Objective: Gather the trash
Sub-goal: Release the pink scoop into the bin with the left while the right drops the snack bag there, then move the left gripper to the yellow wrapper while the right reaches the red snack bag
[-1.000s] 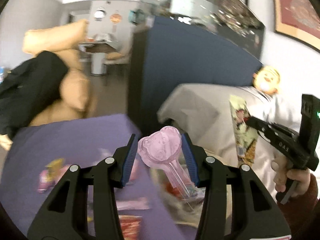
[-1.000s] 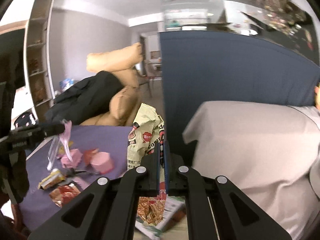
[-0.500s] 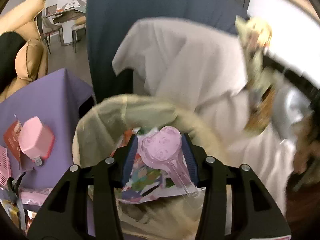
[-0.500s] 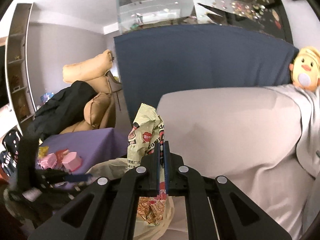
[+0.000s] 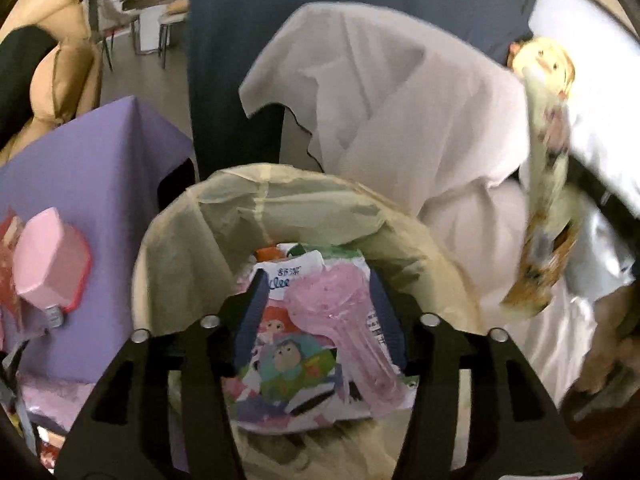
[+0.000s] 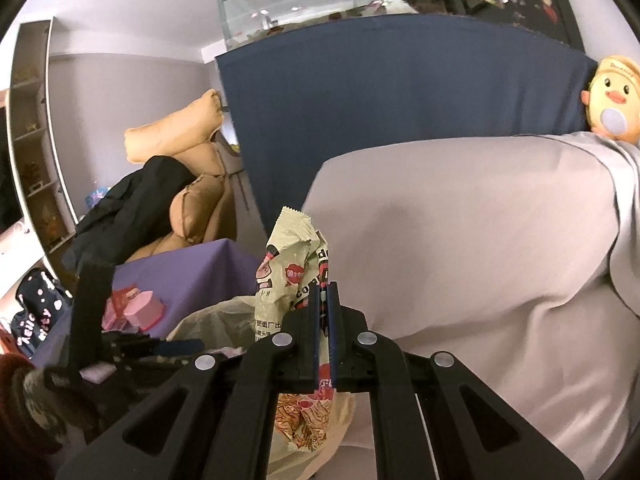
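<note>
My left gripper (image 5: 316, 312) hangs over the mouth of a bin lined with a yellowish bag (image 5: 280, 204). Its jaws stand apart around a pink clear plastic wrapper (image 5: 340, 320), which looks blurred and lies on cartoon-printed packaging (image 5: 288, 364) inside the bin. My right gripper (image 6: 325, 320) is shut on a beige snack packet (image 6: 290, 276), held upright beside the bin bag (image 6: 216, 320). The packet shows blurred in the left wrist view (image 5: 548, 200).
A purple-covered table (image 5: 100, 168) left of the bin carries a pink carton (image 5: 44, 256) and other wrappers. A sofa under a light sheet (image 6: 460, 240) stands right of the bin, with a duck plush (image 6: 612, 96). A dark blue partition (image 6: 400, 100) is behind.
My left gripper has moved lower over the bin and its jaws have opened; the pink wrapper has slipped down onto the trash inside. My right gripper holds the snack packet steady.
</note>
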